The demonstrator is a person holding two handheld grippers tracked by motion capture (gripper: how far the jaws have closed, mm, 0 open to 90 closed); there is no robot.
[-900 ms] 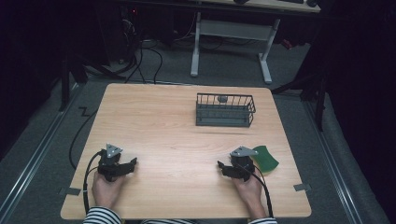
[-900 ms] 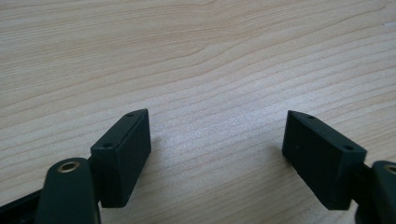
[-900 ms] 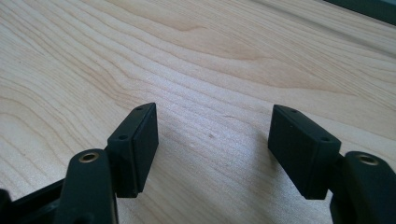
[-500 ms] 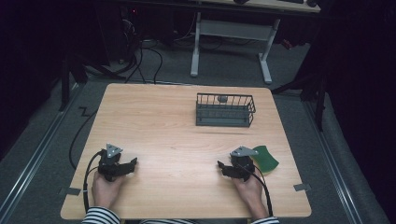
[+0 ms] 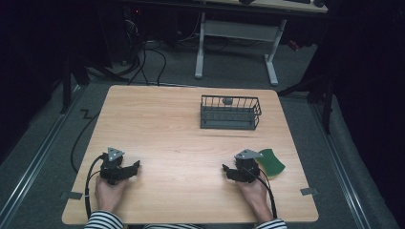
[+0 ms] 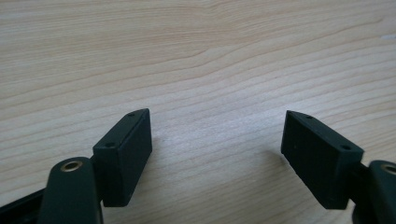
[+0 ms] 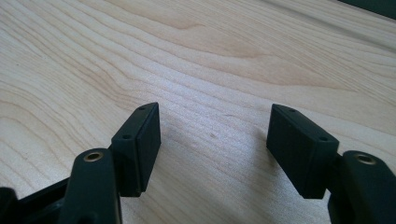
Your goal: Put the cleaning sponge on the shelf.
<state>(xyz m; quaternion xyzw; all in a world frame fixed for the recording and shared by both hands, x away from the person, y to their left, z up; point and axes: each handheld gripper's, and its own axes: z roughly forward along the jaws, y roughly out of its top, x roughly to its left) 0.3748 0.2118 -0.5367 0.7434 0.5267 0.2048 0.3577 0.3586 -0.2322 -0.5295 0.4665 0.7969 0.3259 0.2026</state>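
Observation:
My left gripper (image 5: 134,167) rests on the wooden table (image 5: 181,129) near its front left, held by a hand, jaws pointing right. In the left gripper view it (image 6: 217,140) is open over bare wood. My right gripper (image 5: 225,169) rests near the front right, jaws pointing left. The right gripper view shows it (image 7: 215,135) open, nothing between the pads. A green sponge (image 5: 271,162) lies flat just right of the right gripper. A dark wire basket (image 5: 230,112) stands at the back right, with a small grey object (image 5: 227,100) inside at its far side.
Cables trail from both grippers toward the front edge. Tape marks (image 5: 70,195) sit at the front corners. Beyond the table stand a white desk frame (image 5: 239,43) and floor cables. Open wood lies between the grippers and the basket.

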